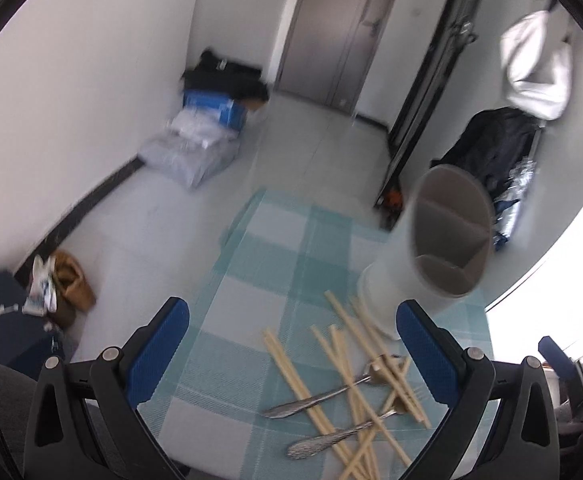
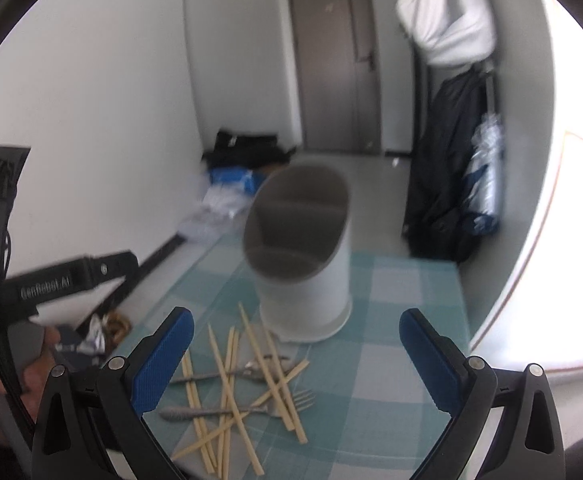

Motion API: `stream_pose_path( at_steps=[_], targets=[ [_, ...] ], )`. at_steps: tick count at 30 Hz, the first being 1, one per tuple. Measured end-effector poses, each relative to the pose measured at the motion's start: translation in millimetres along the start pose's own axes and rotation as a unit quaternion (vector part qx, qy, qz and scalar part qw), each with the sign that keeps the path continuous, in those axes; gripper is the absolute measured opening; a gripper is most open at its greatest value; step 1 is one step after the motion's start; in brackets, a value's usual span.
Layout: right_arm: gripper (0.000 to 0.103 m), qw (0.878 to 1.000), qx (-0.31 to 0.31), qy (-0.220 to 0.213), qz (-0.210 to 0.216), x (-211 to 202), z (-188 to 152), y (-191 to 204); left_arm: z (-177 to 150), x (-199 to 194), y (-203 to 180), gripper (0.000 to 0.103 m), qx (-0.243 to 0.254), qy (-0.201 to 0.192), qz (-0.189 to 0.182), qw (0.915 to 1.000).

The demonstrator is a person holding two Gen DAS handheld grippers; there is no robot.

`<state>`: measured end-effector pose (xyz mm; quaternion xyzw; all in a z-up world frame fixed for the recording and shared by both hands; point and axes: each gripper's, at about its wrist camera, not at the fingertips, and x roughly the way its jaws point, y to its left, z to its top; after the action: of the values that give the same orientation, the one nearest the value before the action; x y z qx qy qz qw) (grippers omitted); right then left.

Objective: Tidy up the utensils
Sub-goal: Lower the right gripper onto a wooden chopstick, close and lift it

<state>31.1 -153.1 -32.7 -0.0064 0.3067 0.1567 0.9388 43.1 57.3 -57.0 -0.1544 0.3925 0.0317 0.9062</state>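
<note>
White walls, a grey door point(image 2: 333, 64) and a pale tiled floor surround a small table covered with a teal-and-white checked cloth point(image 2: 403, 344). At the lower centre of both wrist views lies a crossed heap of pale wooden chopsticks point(image 2: 227, 396), a silver metal spoon point(image 1: 331, 390) and a silver metal fork point(image 2: 251, 410). Behind the heap, toward frame centre, stands a white oval utensil holder with grey divided compartments point(image 2: 305, 264); every compartment appears empty.

The left gripper point(image 1: 293, 354) and the right gripper point(image 2: 297, 360) both hover above the cloth with blue-padded fingers spread wide and nothing between them. No utensil has been lifted, so the task appears to be at the approach stage before a first pick.

The next move likely calls for lowering one gripper onto a single piece at the edge of the heap and closing on it. The chopsticks overlap the spoon and fork, so pulling one piece may drag the others.

Bags and boxes point(image 1: 207, 120) sit on the floor at upper left, and dark coats point(image 2: 443, 184) hang at right; neither obstructs the table. The holder stands just behind the heap and could be nudged.
</note>
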Motion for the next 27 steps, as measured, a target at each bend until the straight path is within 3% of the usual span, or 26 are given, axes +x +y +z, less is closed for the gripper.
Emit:
stream_pose_path(
  at_steps=[6, 10, 14, 16, 21, 23, 25, 27],
  targets=[
    [0.078, 0.993, -0.044, 0.089, 0.061, 51, -10, 32, 5, 25, 39, 0.102, -0.073, 0.061, 0.021, 0.9953],
    [0.063, 0.984, -0.07, 0.136, 0.087, 85, -19, 59, 8, 31, 58, 0.102, -0.1, 0.072, 0.029, 0.9919],
    [0.052, 0.976, -0.103, 0.166, 0.094, 116, -24, 78, 7, 39, 75, 0.102, -0.124, 0.085, 0.021, 0.9884],
    [0.039, 0.972, -0.123, 0.179, 0.091, 134, -25, 89, 8, 45, 84, 0.102, -0.138, 0.092, 0.016, 0.986],
    [0.027, 0.964, -0.164, 0.194, 0.082, 155, -23, 106, 8, 53, 93, 0.102, -0.159, 0.109, -0.002, 0.9813],
    [0.019, 0.959, -0.177, 0.207, 0.079, 162, -26, 112, 9, 53, 93, 0.102, -0.159, 0.111, -0.005, 0.9809],
    [0.004, 0.955, -0.185, 0.218, 0.075, 169, -28, 115, 9, 53, 93, 0.102, -0.155, 0.112, -0.006, 0.9816],
    [0.003, 0.956, -0.182, 0.217, 0.075, 164, -28, 112, 9, 54, 92, 0.102, -0.153, 0.118, -0.016, 0.9811]
  ],
)
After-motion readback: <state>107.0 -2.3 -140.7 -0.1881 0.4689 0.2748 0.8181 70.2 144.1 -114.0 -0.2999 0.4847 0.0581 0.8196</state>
